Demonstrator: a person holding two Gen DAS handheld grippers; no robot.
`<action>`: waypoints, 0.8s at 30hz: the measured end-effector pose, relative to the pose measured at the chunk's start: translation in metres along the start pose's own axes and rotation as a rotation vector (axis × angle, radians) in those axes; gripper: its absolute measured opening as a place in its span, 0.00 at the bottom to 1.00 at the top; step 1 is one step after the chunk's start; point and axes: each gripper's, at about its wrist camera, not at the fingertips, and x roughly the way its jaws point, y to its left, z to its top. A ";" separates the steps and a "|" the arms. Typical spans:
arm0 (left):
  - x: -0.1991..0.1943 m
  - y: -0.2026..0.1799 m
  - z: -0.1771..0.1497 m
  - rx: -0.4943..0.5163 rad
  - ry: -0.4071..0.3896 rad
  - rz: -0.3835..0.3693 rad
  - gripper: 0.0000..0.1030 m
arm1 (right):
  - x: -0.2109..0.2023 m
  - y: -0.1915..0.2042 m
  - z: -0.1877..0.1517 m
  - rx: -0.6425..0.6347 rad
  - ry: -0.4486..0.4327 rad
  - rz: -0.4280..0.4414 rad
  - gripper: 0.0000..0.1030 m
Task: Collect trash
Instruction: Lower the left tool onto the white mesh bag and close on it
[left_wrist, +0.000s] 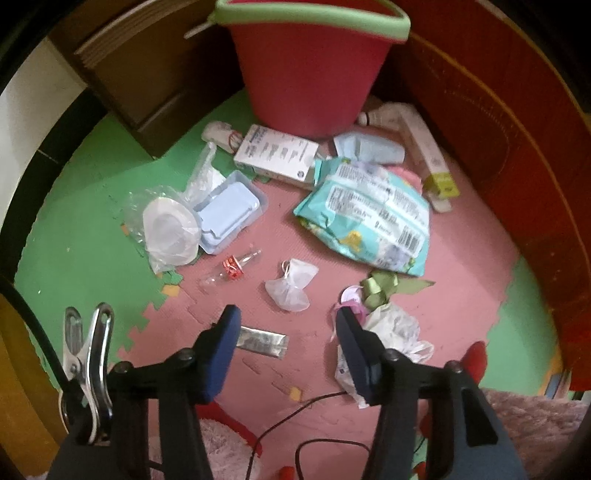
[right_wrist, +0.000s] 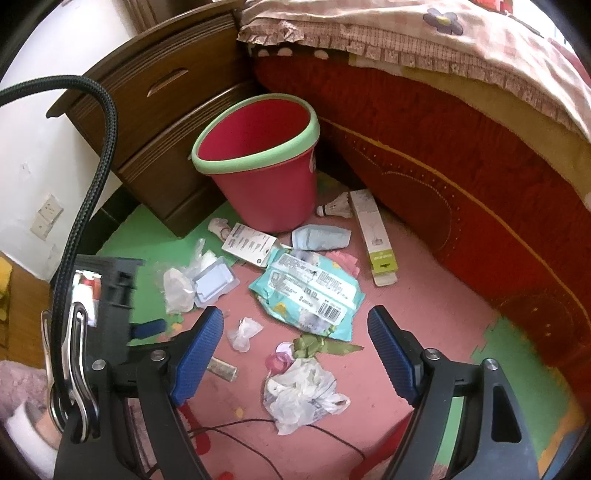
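Two wrist views look down on a foam play mat floor of pink and green tiles, littered with trash.

The left hand-held gripper points down at the floor, its blue-padded jaws standing wide with nothing between them. A flat silver foil wrapper lies on the mat just beside the left pad, toward 3 o'clock of it. A crumpled white plastic bag lies against the right pad. At 12 o'clock from the jaws sits a small white gauze pouch, and toward 11 o'clock a clear little bottle with a red label.

The right hand-held gripper is tilted down toward the same litter, jaws wide and holding nothing. Between its pads, lower on the mat, the same crumpled bag shows, with a green ribbon bow at its 12 o'clock.

A large teal wipes packet lies mid-floor. At its 9 o'clock are a pale blue plastic tray and a white disc in clear wrap. At its 11 o'clock is a white printed box.

The red bin with a green rim stands upright at 12 o'clock, between a dark wooden nightstand and a red bed base.
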 end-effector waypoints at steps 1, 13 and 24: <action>0.007 -0.002 0.000 0.008 0.011 -0.003 0.55 | 0.000 0.001 0.000 0.001 0.000 0.001 0.80; 0.076 -0.014 0.011 0.017 0.102 0.001 0.55 | 0.000 -0.005 0.000 0.034 0.013 0.005 0.80; 0.137 -0.030 0.022 0.064 0.206 -0.005 0.56 | 0.008 -0.012 0.000 0.076 0.042 0.015 0.80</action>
